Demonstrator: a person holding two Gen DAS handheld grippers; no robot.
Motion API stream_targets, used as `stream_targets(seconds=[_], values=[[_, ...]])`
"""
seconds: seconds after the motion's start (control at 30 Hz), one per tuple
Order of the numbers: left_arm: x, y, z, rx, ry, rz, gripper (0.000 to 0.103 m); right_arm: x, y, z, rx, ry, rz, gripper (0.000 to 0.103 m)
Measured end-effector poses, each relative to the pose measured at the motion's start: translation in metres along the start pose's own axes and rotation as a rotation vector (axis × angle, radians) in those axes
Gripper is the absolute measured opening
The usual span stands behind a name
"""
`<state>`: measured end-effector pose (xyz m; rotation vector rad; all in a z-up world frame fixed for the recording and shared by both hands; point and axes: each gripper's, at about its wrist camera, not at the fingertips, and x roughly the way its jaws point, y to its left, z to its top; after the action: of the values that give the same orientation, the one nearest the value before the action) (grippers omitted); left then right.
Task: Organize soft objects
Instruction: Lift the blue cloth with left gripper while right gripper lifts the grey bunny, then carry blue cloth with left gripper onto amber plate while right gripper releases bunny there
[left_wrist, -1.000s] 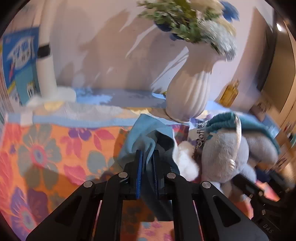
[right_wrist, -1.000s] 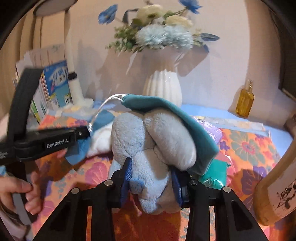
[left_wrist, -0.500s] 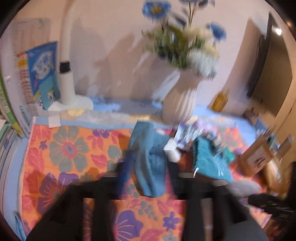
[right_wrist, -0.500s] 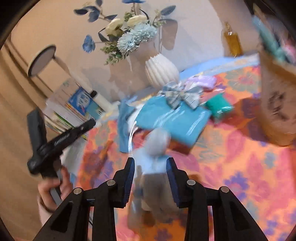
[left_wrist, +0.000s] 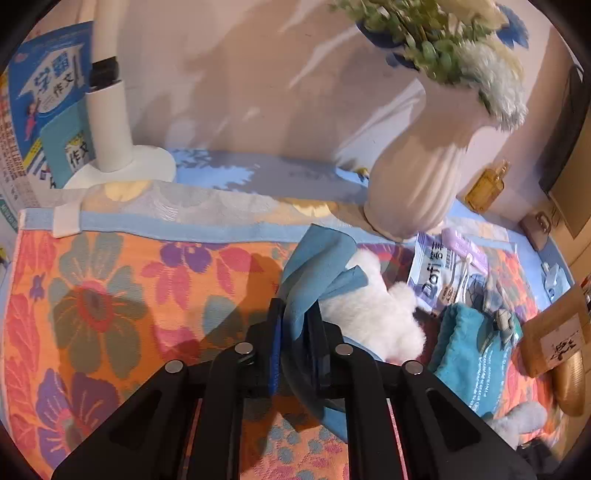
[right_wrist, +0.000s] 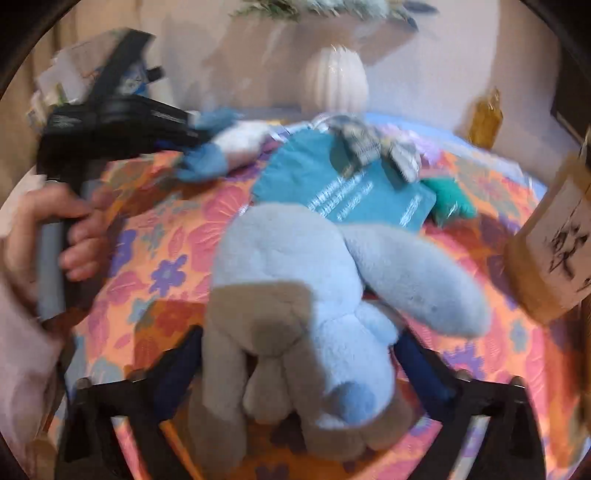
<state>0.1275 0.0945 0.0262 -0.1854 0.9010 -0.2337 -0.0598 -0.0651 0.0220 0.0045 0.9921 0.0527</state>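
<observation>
Left gripper (left_wrist: 293, 325) is clamped tight on the blue cloth (left_wrist: 314, 266). Right gripper (right_wrist: 295, 354) is opening with the plush dog (right_wrist: 303, 295) between its fingers; only this view shows the hand (right_wrist: 55, 236).

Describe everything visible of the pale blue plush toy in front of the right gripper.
The plush toy is a fuzzy pale blue and grey-beige animal with long floppy limbs or ears; the picture is blurred. It lies slumped on the orange floral cloth, between the spread fingers of the right gripper, whose jaws are opening. Its upper end overlaps the teal packet behind it.
</observation>
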Motion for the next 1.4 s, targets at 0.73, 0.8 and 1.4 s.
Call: stream_targets(seconds=[0.73,0.8,1.4], values=[[-0.082,-0.024,-0.078,-0.114,0.088,0.035,0.008,-0.065,-0.060,-0.033,0.284,0.006,0.346,0.076],[-0.087,-0.031,-0.089,-0.132,0.090,0.000,0.008,-0.074,-0.064,-0.038,0.286,-0.017,0.348,0.076],[-0.117,-0.180,-0.102,0.055,0.097,-0.178,0.008,-0.145,-0.142,-0.050,0.258,-0.046,0.365,0.076]])
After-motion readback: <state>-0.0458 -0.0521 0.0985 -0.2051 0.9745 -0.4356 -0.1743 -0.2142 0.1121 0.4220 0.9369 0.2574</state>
